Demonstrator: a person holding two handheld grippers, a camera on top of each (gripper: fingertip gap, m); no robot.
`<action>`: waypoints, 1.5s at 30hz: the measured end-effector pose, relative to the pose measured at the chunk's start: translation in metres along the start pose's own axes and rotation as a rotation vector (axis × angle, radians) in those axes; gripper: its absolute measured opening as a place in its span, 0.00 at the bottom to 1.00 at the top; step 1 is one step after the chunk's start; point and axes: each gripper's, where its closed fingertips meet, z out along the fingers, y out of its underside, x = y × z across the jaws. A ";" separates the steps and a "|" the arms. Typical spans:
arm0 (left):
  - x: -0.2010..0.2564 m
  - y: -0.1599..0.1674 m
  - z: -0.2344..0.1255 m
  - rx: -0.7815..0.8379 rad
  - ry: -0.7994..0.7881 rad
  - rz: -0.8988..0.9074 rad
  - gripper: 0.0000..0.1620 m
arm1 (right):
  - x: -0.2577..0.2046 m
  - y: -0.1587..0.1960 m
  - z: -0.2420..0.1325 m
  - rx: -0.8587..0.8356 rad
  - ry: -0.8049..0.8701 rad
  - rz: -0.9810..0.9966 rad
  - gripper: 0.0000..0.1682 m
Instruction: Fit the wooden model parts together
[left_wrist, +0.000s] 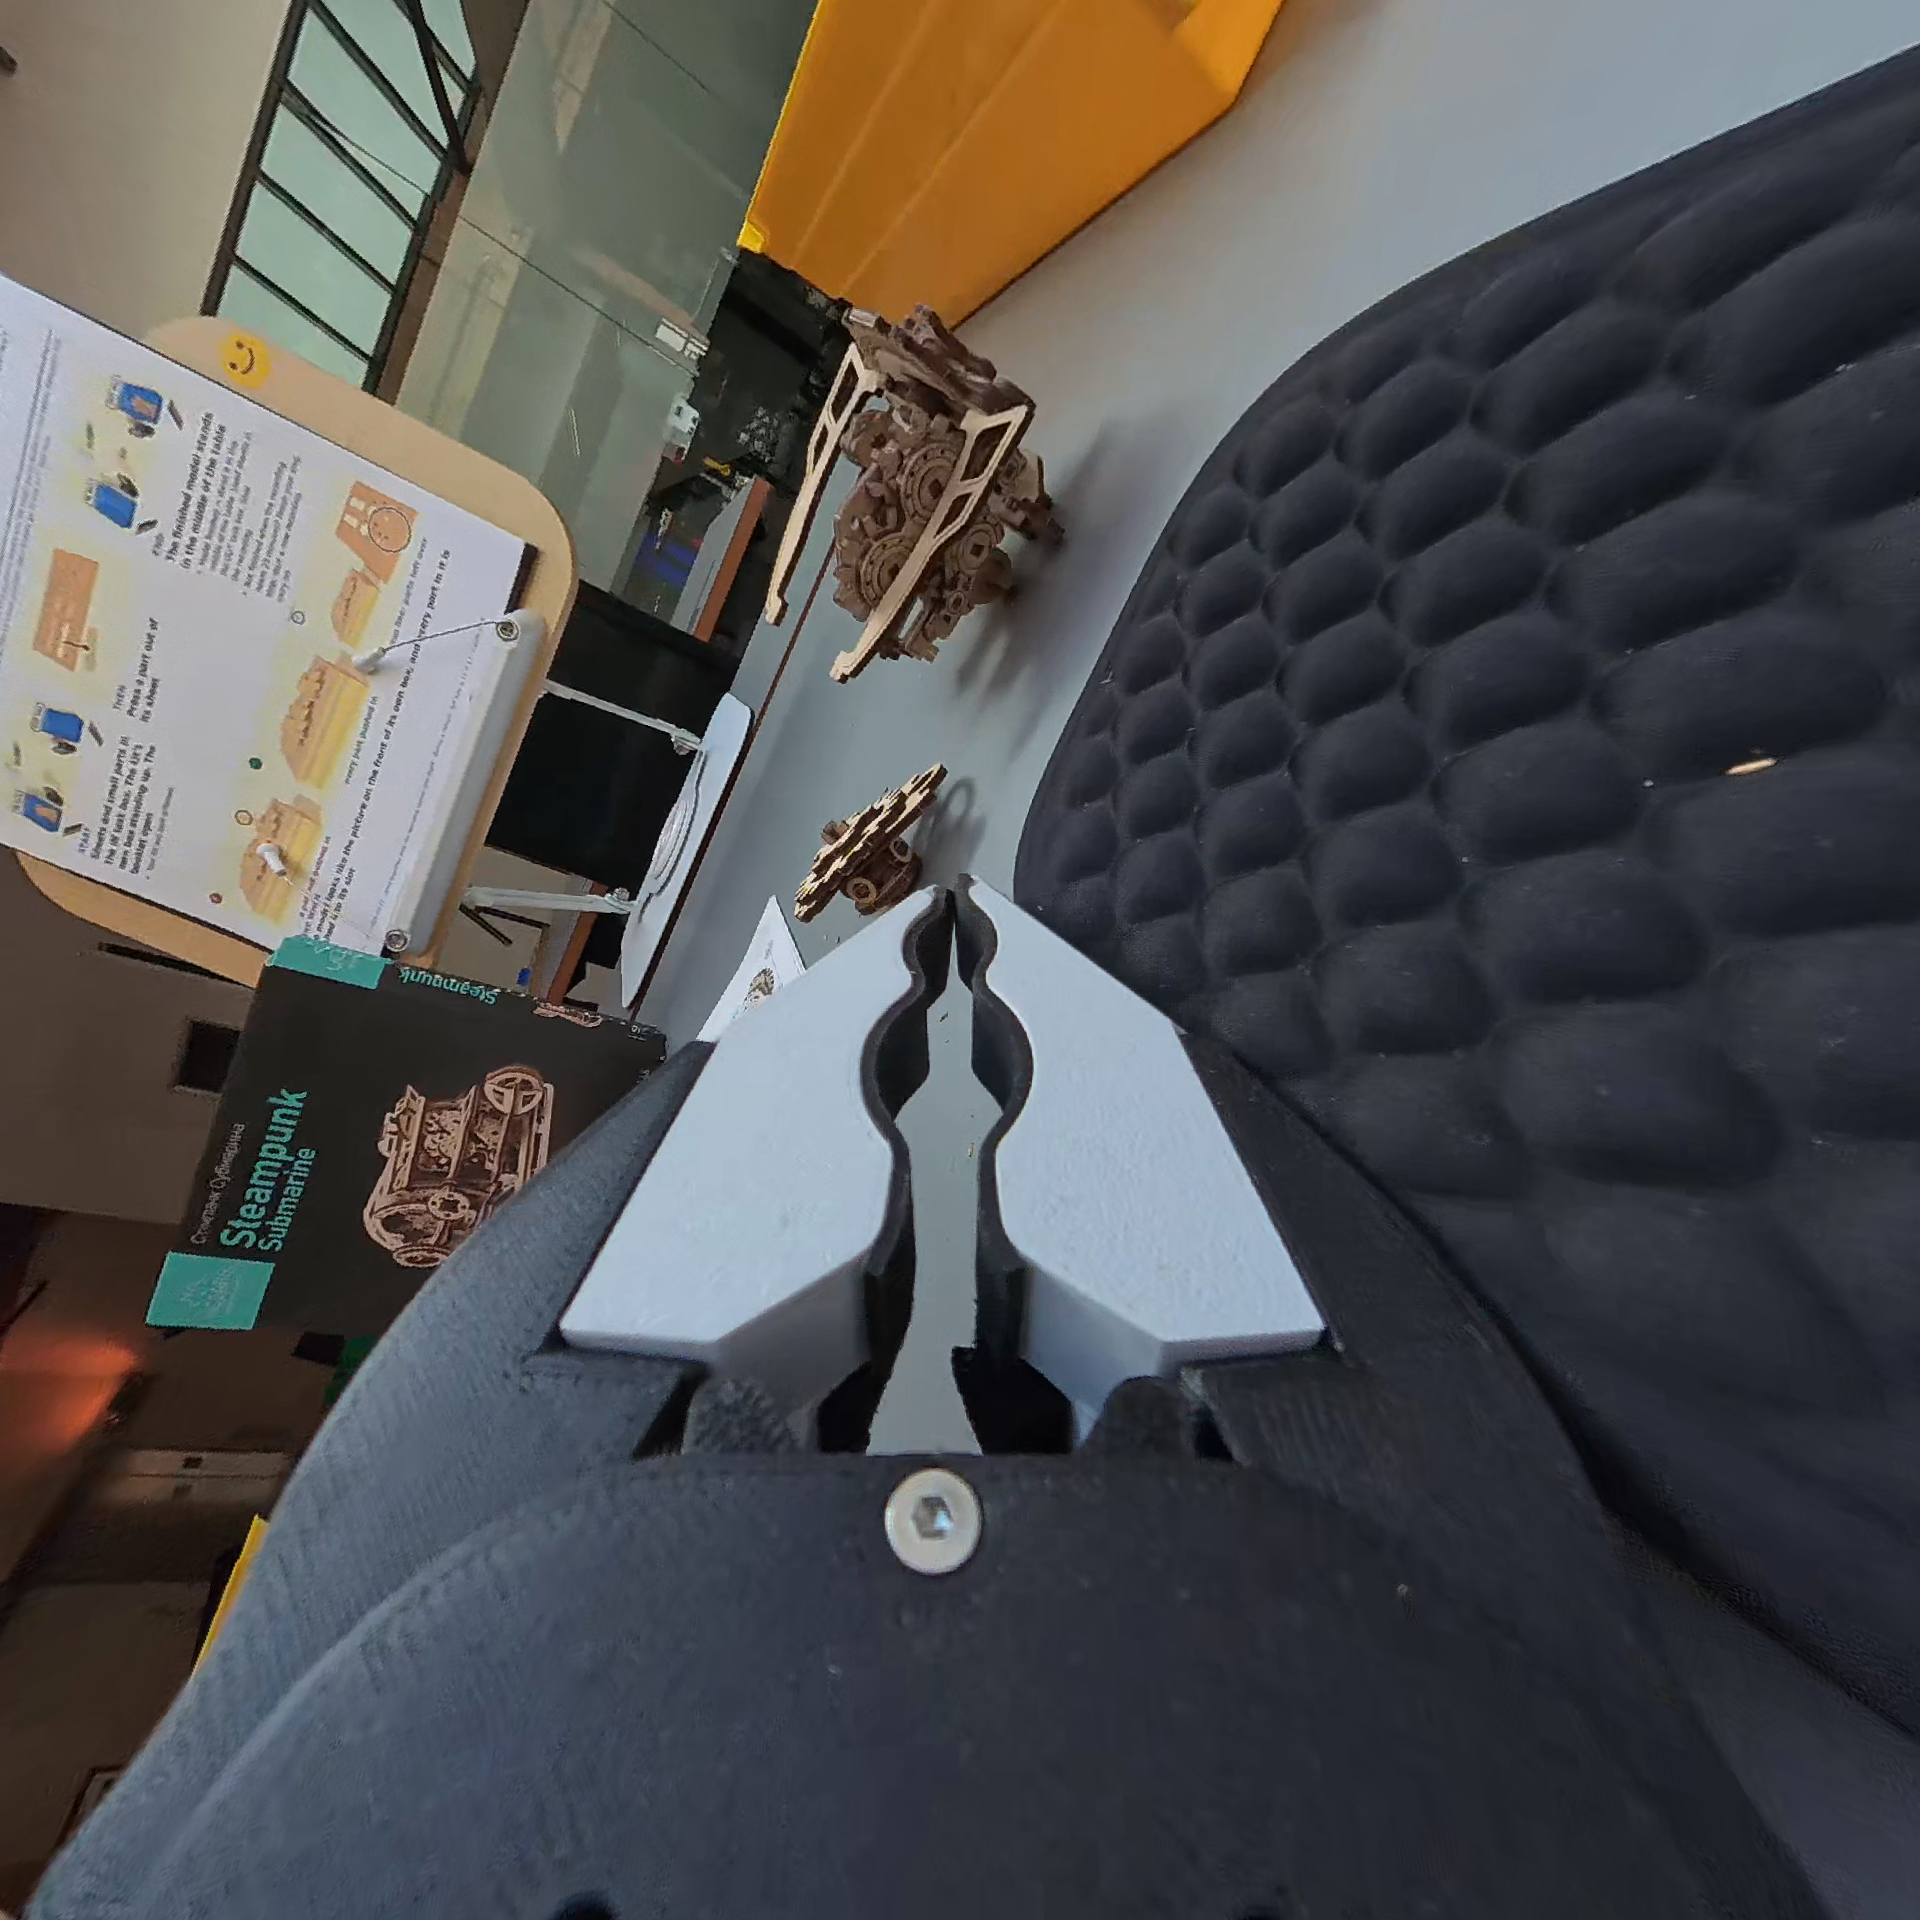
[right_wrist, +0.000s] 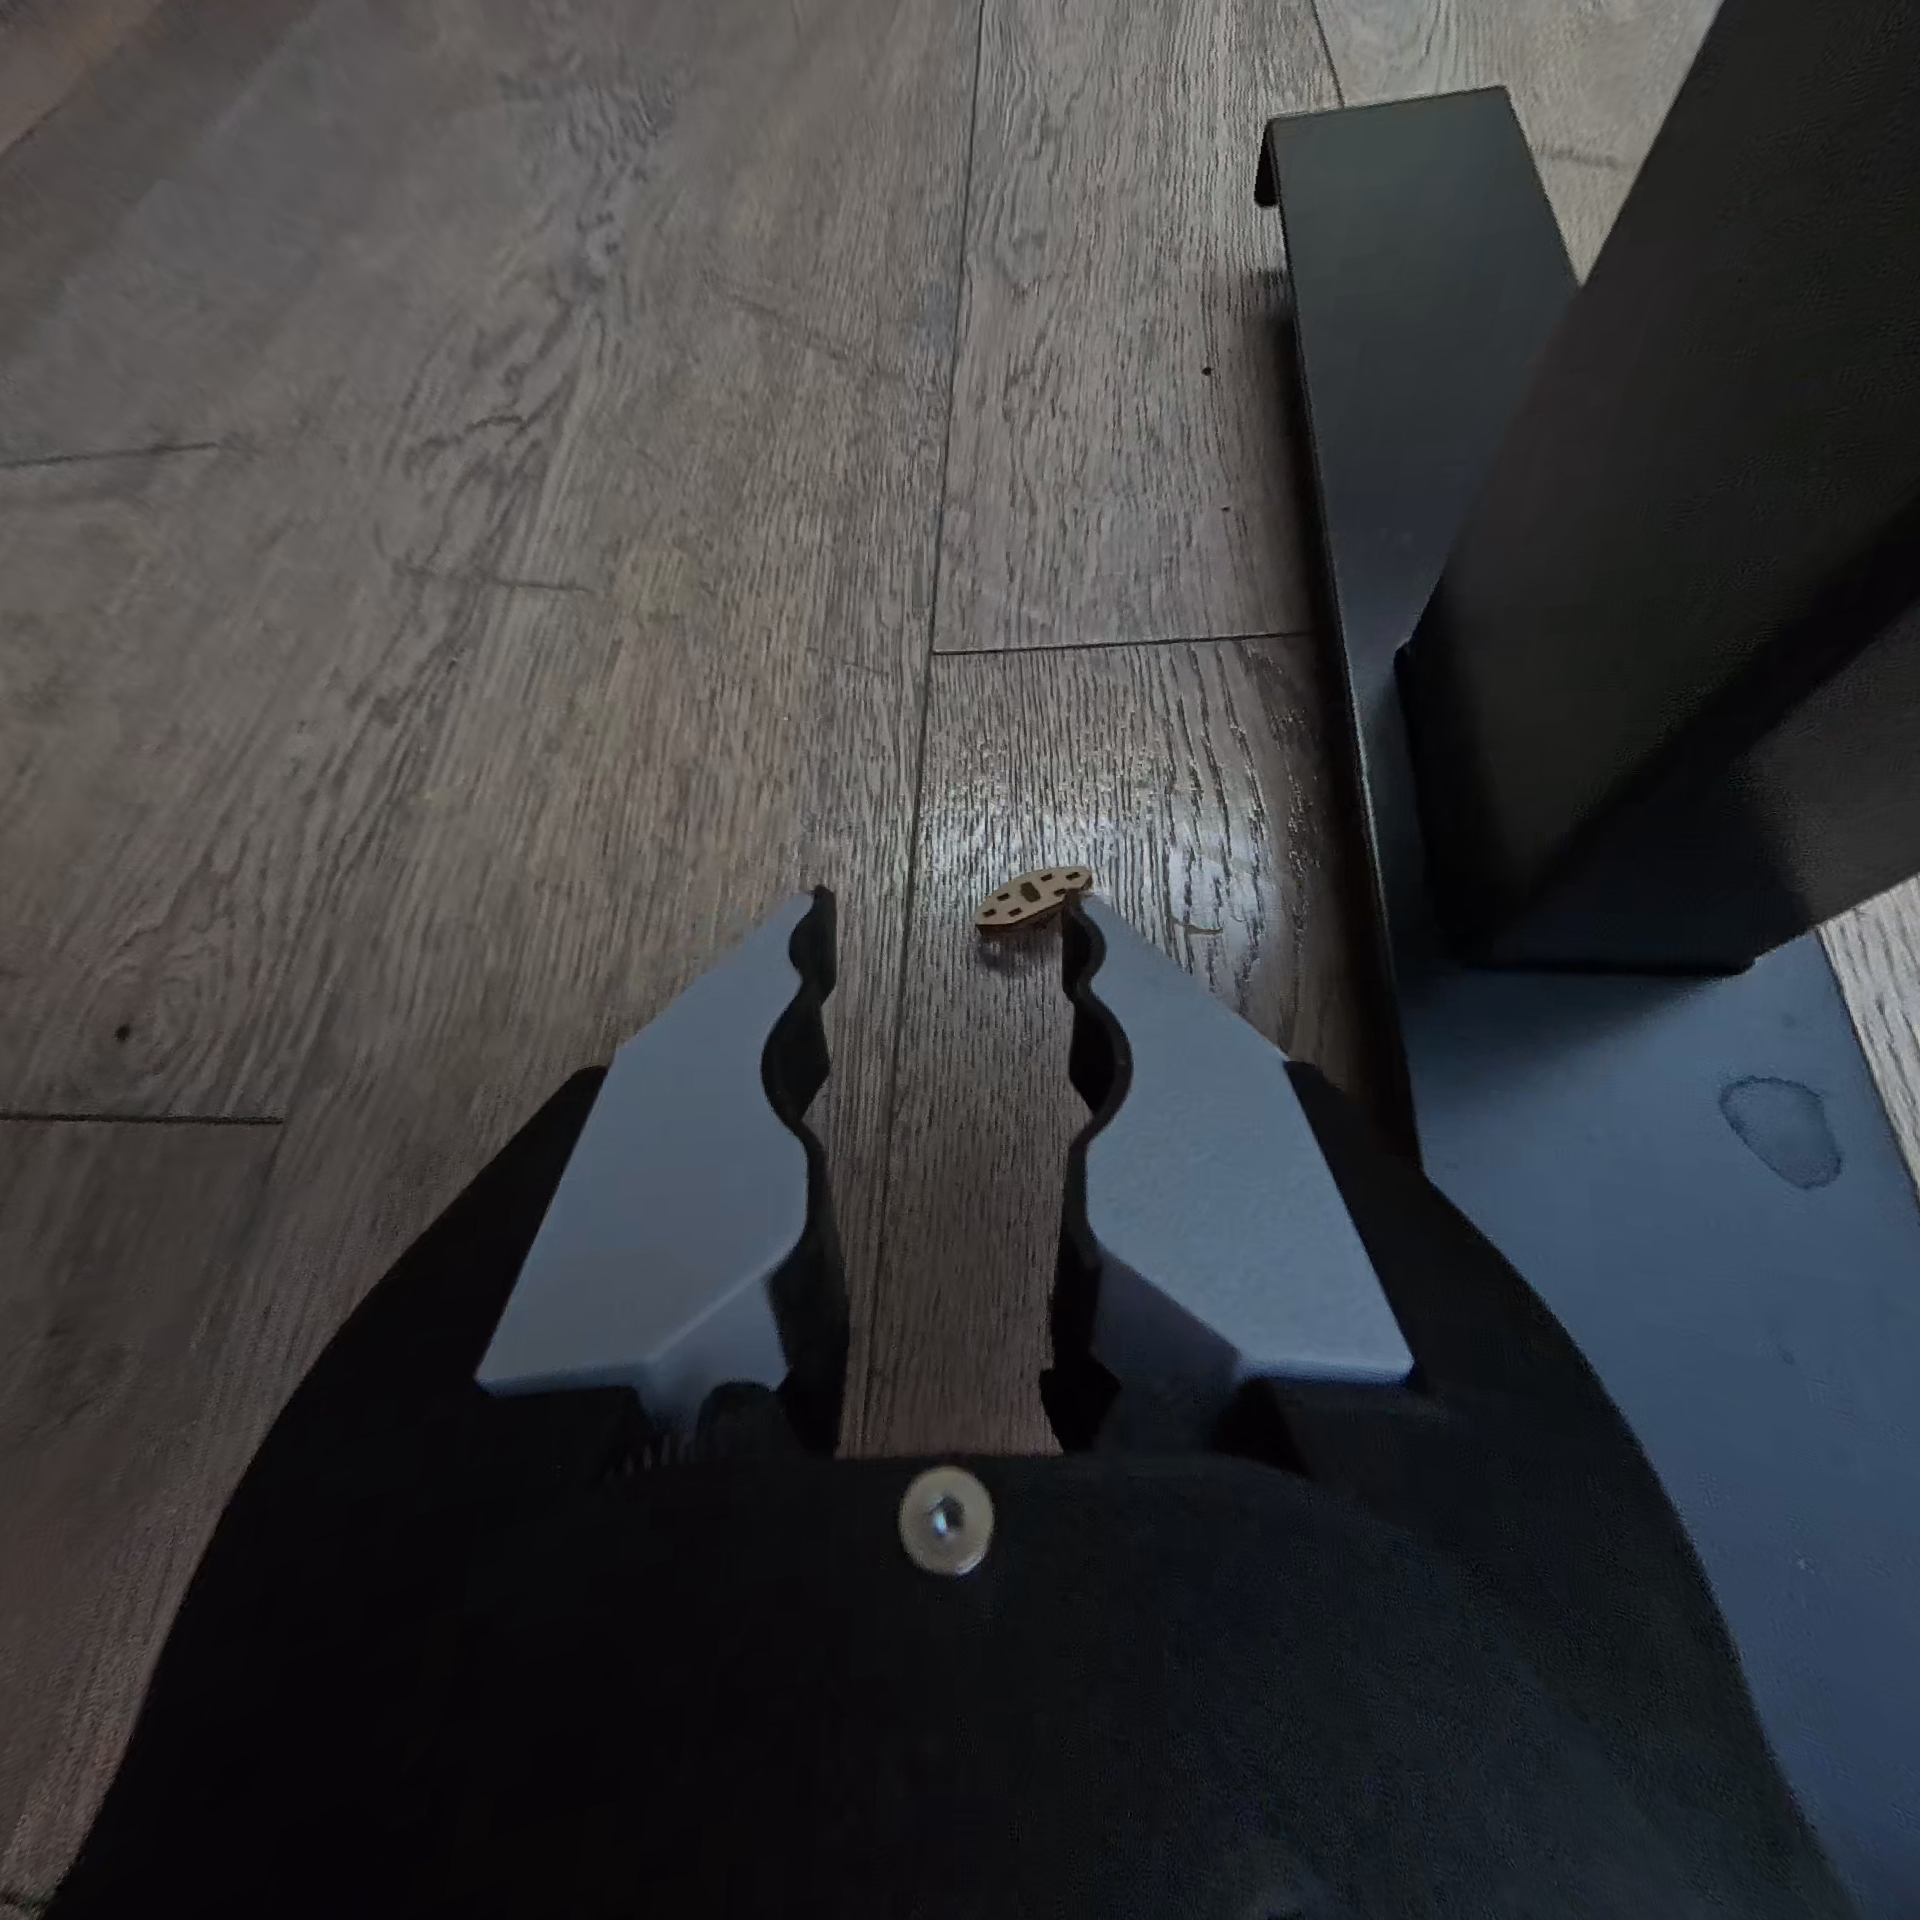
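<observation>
In the left wrist view my left gripper (left_wrist: 954, 896) is shut and empty, low over a grey table (left_wrist: 1299, 260) beside a black cushion. Just beyond its tips lies a small wooden gear part (left_wrist: 873, 847). Farther off stands the larger wooden model (left_wrist: 925, 499) with gears and pale side frames. In the right wrist view my right gripper (right_wrist: 951, 906) is open and points down at a wood-plank floor (right_wrist: 520, 520). A small oval wooden piece (right_wrist: 1034, 897) with holes lies on the floor, touching the right fingertip (right_wrist: 1091, 925).
A black quilted cushion (left_wrist: 1558, 779) fills the right of the left wrist view. A dark model box (left_wrist: 384, 1132), an instruction sheet on a board (left_wrist: 239, 623) and a yellow panel (left_wrist: 987, 135) stand behind. A black table leg and foot (right_wrist: 1621, 582) stand right of the floor piece. One gripper's finger ends stand about 75 cm off the other's.
</observation>
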 end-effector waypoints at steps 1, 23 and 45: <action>0.000 0.001 0.001 -0.010 -0.001 -0.003 0.00 | 0.004 0.007 0.011 -0.045 0.010 -0.005 0.28; -0.006 0.009 0.006 -0.059 -0.039 0.009 0.00 | -0.102 0.059 -0.183 -0.102 -0.032 0.302 0.08; -0.127 -0.112 -0.239 0.532 0.286 -0.701 0.51 | -0.147 -0.287 -0.734 0.427 0.368 -0.170 0.08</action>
